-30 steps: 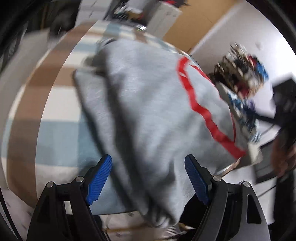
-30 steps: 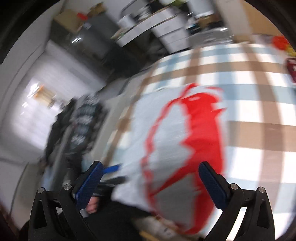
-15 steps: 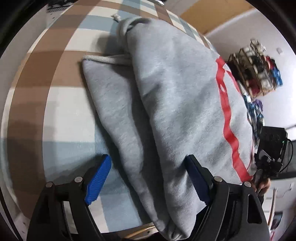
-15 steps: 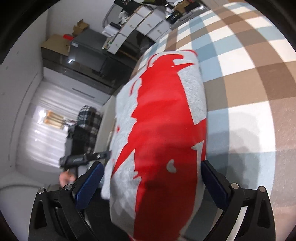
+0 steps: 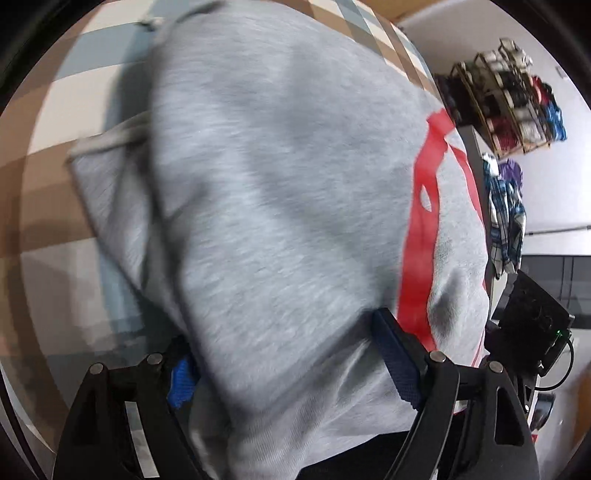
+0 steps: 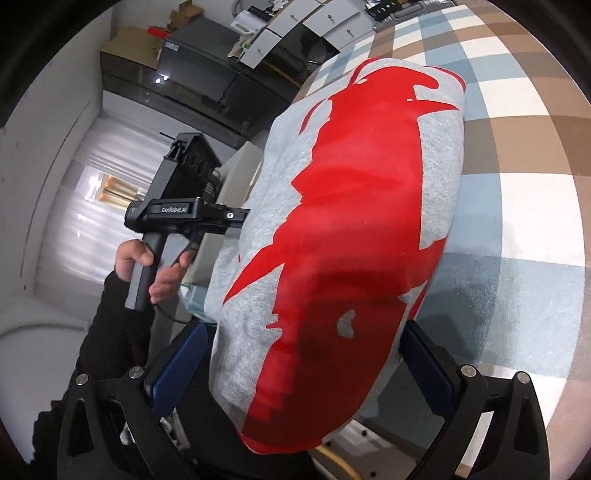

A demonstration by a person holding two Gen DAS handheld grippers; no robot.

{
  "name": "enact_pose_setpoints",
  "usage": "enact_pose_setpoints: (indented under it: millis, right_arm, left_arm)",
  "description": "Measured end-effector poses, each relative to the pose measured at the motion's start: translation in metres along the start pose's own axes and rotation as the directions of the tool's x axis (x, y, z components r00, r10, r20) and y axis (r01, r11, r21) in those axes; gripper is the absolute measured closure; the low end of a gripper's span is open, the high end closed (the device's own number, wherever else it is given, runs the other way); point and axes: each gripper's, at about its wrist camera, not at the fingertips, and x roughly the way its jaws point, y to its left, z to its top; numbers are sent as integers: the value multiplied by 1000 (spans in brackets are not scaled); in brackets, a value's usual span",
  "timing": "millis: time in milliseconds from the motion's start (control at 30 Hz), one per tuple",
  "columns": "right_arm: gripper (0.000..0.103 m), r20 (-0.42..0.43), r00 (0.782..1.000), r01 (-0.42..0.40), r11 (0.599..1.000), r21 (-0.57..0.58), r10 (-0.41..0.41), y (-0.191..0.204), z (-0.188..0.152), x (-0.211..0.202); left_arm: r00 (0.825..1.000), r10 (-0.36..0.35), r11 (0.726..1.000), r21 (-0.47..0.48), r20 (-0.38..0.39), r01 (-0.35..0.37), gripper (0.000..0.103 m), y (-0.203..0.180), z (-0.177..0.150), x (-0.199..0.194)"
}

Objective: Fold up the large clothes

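A folded grey hoodie (image 5: 277, 184) with a red print (image 6: 351, 184) lies as a thick bundle on a checked tablecloth (image 6: 517, 184). My left gripper (image 5: 288, 369) points steeply down over one end, open, with the grey cloth bulging between its blue pads; the left pad (image 5: 181, 380) is half hidden under fabric. My right gripper (image 6: 301, 363) straddles the red-printed end, open, its pads beside the bundle's two sides. A person's hand (image 6: 162, 266) holds the left tool's handle at the far side of the hoodie.
The table edge runs close below both grippers. A wire rack of coloured items (image 5: 509, 103) and a hanging plaid garment (image 5: 506, 221) stand beyond the table. White drawers (image 6: 295, 22) and a dark cabinet (image 6: 166, 66) line the far wall.
The left gripper has pushed forward and tipped down, so the bundle now fills the gap between its pads. The right gripper has sunk and closed in on the red-printed end.
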Motion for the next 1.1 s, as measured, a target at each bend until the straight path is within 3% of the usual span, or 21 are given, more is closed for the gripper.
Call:
enact_pose_setpoints:
  millis: [133, 267, 433, 467, 600, 700, 800, 900, 967, 1100]
  right_arm:
    - [0, 16, 999, -42, 998, 35, 41, -10, -1, -7]
    - [0, 70, 997, -34, 995, 92, 27, -22, 1, -16]
    - [0, 111, 993, -52, 982, 183, 32, -41, 9, -15]
    - [0, 118, 992, -60, 977, 205, 36, -45, 10, -14]
    - [0, 106, 991, -109, 956, 271, 84, -55, 14, 0]
    - [0, 99, 988, -136, 959, 247, 115, -50, 19, 7]
    - [0, 80, 994, -89, 966, 244, 71, -45, 25, 16]
    - [1, 85, 996, -50, 973, 227, 31, -39, 34, 25]
    - [8, 91, 996, -48, 970, 239, 27, -38, 37, 24]
    - [19, 104, 995, -28, 982, 186, 9, -35, 29, 12]
  left_arm:
    - [998, 52, 999, -4, -26, -52, 22, -6, 3, 0]
    - [997, 76, 997, 4, -14, -76, 22, 3, 0, -10]
    - [999, -31, 999, -26, -42, 30, 21, 14, 16, 10]
    - [998, -51, 999, -20, -33, 51, 17, 13, 16, 11]
    - [996, -89, 995, 52, -10, 90, 16, 5, 19, 19]
    - [992, -125, 987, 98, 0, 124, 16, -7, 23, 30]
    - [987, -161, 978, 137, 22, 156, 17, -26, 29, 44]
    - [994, -100, 970, 228, 35, 90, 16, -41, 15, 43]
    - [996, -61, 964, 262, 64, 42, 16, -53, 13, 48]
    - [991, -62, 961, 274, 115, 29, 18, -66, 6, 56]
